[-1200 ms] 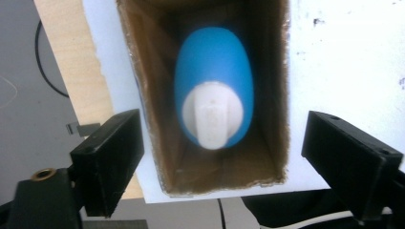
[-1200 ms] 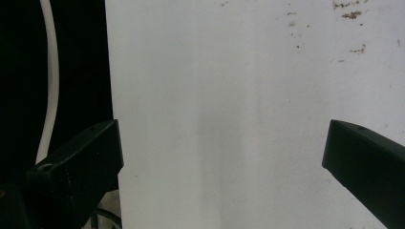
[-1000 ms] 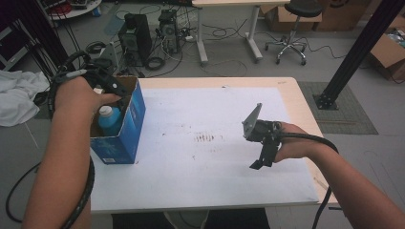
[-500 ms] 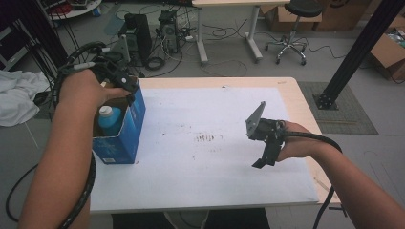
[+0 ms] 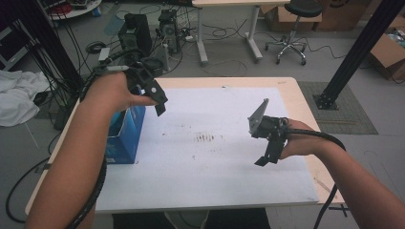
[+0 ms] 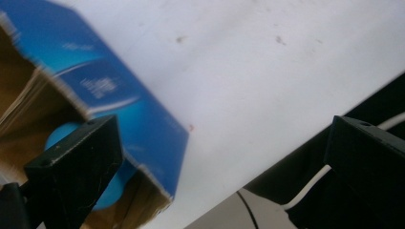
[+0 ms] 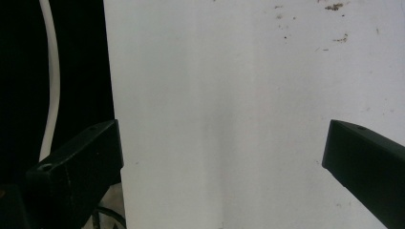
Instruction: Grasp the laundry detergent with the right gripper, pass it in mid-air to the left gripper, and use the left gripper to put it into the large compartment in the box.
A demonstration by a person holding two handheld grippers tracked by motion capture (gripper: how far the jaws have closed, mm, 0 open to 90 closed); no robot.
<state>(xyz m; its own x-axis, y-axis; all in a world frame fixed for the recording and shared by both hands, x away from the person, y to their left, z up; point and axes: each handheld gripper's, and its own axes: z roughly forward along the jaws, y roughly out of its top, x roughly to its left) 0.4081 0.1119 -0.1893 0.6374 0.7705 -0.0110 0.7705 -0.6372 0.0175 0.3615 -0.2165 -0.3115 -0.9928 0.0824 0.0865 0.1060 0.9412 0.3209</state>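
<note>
The blue box (image 5: 125, 131) is seen standing upright at the table's left edge, open top facing up, with a light-blue bottle (image 6: 107, 191) set down inside it — only the rounded blue cap end is made out in the left gripper view, past the frayed brown cardboard rim. The box is taller than wide; its long axis is taken as vertical.

The left gripper (image 5: 157, 100) is held just above and to the right of the box top, jaws having just been opening and now spread wide, nothing between them. In its own view the box is placed at lower left, behind the left jaw, so the task's thing lies left of and below the fingers (image 6: 79, 167) — apart, not touching.

The right gripper (image 5: 267, 148) is held well apart over the white mat (image 5: 215, 167) at the right, jaws wide, empty; bare mat is seen between its fingers (image 7: 81, 167).

The left hand is judged clearly nearer the box. Any further handling of the bottle would call for a move back left and down into the opening.
</note>
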